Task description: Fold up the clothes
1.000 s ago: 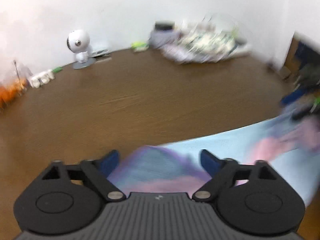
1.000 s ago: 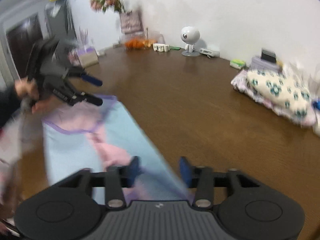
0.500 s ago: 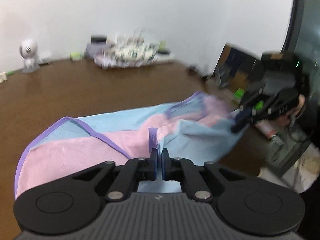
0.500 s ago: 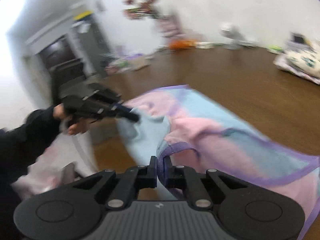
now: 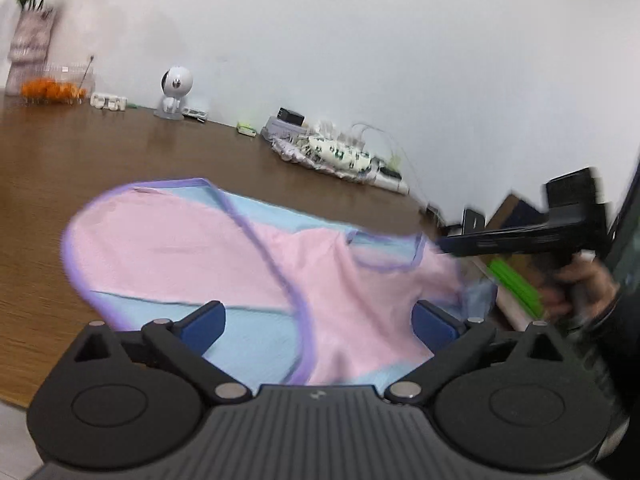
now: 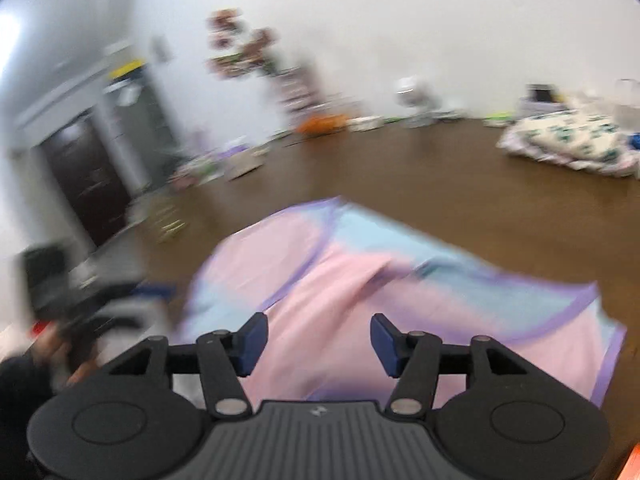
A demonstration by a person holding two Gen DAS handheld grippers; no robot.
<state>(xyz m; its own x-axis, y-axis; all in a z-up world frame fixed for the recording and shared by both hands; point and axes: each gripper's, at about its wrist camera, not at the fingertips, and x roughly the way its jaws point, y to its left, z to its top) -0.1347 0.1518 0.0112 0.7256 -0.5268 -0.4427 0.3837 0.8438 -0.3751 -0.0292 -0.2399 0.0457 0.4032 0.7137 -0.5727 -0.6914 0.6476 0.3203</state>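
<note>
We see the garment (image 5: 224, 256), a pink and light-blue piece edged in purple, lying partly folded on the brown wooden table (image 5: 80, 160), with its near portion at the table's front edge. A pink panel with a curved purple border lies over the blue layer beneath it.

Left gripper (image 5: 318, 322): the jaws are opening and stand wide apart. The cloth lies below and between the two blue pads (image 5: 208, 322), but neither pad presses on it; we see no grip. In the right wrist view this gripper (image 6: 152, 290) appears blurred at the left, held by a hand (image 6: 68, 356) in a dark sleeve.

Right gripper (image 6: 318, 338): the jaws are opening and stand about half apart. The pink cloth (image 6: 320, 292) lies under the gap, and the pads (image 6: 252, 338) do not clamp it. In the left wrist view this gripper (image 5: 444, 246) shows at the right, its tip just beside the garment's purple-edged corner; blur prevents us from telling whether it touches. A hand (image 5: 580, 284) holds its grip.

At the far side of the table, against the white wall, we note a stack of folded patterned clothes (image 5: 340, 156), a small white round-headed figure (image 5: 174, 90), a vase of flowers (image 5: 28, 44) and orange items (image 5: 48, 88).
</note>
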